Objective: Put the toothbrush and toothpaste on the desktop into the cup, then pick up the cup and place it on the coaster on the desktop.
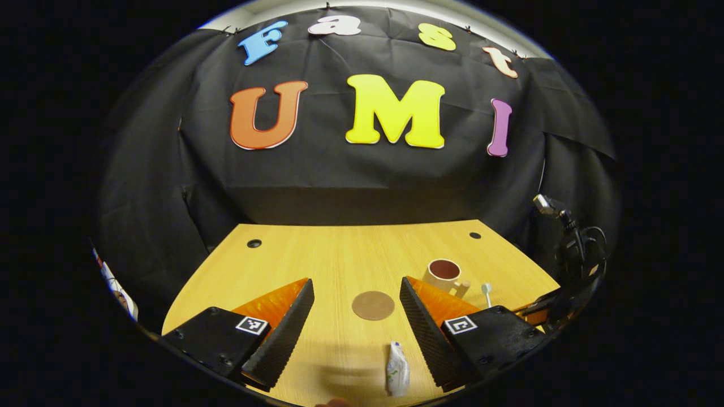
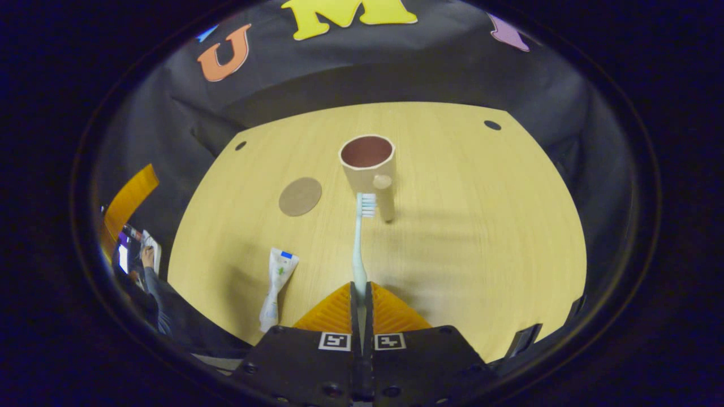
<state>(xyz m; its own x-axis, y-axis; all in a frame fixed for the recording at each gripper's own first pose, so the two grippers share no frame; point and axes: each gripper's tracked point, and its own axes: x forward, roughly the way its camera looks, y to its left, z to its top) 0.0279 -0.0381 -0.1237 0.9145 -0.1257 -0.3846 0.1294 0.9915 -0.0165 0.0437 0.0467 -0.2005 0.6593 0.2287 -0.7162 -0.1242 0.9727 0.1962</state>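
In the right gripper view my right gripper (image 2: 360, 289) is shut on the handle of a white toothbrush (image 2: 358, 243), which juts forward above the wooden table (image 2: 481, 226), bristles close to the cup. The tan cup (image 2: 370, 169), dark red inside, stands upright just beyond the brush head. A white toothpaste tube (image 2: 275, 280) lies flat on the left, and a round brown coaster (image 2: 300, 196) sits farther back on the left. In the left gripper view my left gripper (image 1: 356, 291) is open above the table, with the coaster (image 1: 373, 305) ahead between its fingers, the toothpaste tube (image 1: 397, 368) below it and the cup (image 1: 444, 274) to the right.
The table has small dark holes near its back corners (image 1: 254, 243) (image 1: 475, 235). Black cloth walls it in behind. A person's sleeve and hand (image 2: 150, 271) show at the left edge in the right gripper view. A stand with cables (image 1: 571, 237) rises at the table's right in the left gripper view.
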